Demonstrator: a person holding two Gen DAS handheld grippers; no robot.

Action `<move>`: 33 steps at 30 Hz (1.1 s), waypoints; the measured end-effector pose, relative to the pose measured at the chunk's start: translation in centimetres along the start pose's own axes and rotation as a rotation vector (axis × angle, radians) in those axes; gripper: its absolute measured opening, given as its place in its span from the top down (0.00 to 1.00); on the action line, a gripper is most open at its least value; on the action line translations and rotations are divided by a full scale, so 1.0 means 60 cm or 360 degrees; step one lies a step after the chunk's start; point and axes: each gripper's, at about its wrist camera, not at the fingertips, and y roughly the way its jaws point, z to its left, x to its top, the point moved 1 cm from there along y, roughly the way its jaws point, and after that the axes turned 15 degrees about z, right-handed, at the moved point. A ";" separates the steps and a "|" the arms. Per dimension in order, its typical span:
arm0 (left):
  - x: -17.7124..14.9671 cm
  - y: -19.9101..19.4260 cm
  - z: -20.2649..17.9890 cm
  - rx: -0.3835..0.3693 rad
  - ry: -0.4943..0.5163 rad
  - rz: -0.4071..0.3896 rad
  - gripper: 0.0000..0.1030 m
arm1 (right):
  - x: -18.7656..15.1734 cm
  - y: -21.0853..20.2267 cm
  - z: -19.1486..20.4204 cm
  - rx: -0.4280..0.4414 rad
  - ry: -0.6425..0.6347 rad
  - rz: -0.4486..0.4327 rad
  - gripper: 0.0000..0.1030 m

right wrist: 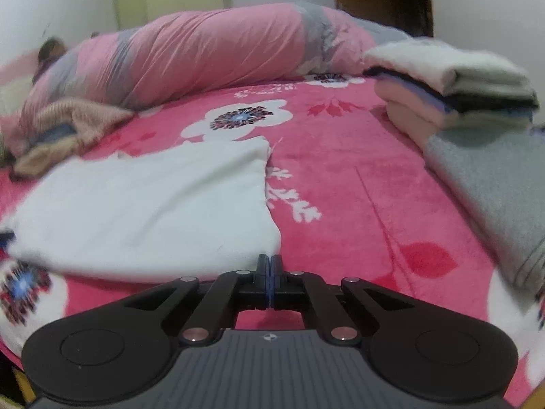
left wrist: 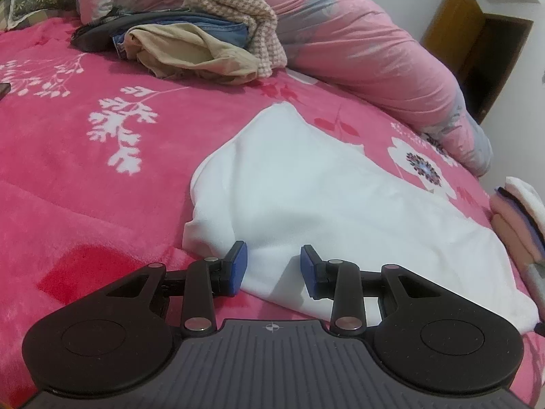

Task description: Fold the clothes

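A white, soft-looking knit or fleece garment (left wrist: 306,204) lies spread on the bright pink plush bedspread with white leaf and flower prints (left wrist: 85,170), roughly in the middle of the bed and already doubled into a fairly tidy slab with rounded, thick edges, so I judge its folding to be partly done rather than finished. The left gripper (left wrist: 273,266) hovers over the garment's near edge with its blue-padded fingers (left wrist: 238,266) parted and nothing pinched between them; the cloth simply lies beneath the gap. The right gripper (right wrist: 269,272) sits just off the garment's near right corner, its jaws pressed fully together and holding nothing, the white cloth (right wrist: 153,204) lying just beyond and to the left of its tips.

As for the wider job: a neat stack of folded clothes in white, black, lilac and pale pink layers (right wrist: 453,88) stands at the right side of the bed, with a folded grey fleece piece (right wrist: 494,197) just in front of it (these look like finished work). At the far left a loose heap of unfolded garments, a beige one, a blue denim one, a dark one and a tan houndstooth knit (left wrist: 204,44), rests against the rolled pink and grey quilt (left wrist: 357,51), so several items appear to be waiting. My estimate is somewhere around the midpoint: the white piece probably needs one more fold and a move to the stack, then the heap remains
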 end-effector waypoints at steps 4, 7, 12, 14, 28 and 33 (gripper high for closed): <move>-0.001 0.000 0.001 -0.0006 0.0005 -0.0002 0.66 | -0.015 0.017 -0.004 -0.0114 0.0003 0.0084 1.00; -0.001 0.000 0.001 -0.0009 0.0015 -0.0002 0.66 | -0.016 0.006 -0.022 -0.0129 0.0125 0.0066 1.00; -0.001 0.000 0.000 -0.0007 0.0033 -0.0002 0.66 | 0.012 -0.037 -0.028 -0.0085 0.0191 -0.0120 1.00; -0.002 0.000 -0.001 -0.0005 0.0037 -0.0004 0.66 | 0.032 -0.036 0.013 0.0000 0.0064 -0.0195 1.00; -0.004 -0.001 0.004 -0.0022 0.0056 -0.0012 0.66 | 0.017 0.013 0.012 -0.0380 -0.0021 0.0011 0.99; -0.005 -0.002 0.001 -0.0009 0.0055 -0.0016 0.66 | 0.055 0.022 0.105 -0.0120 -0.0254 -0.0167 0.99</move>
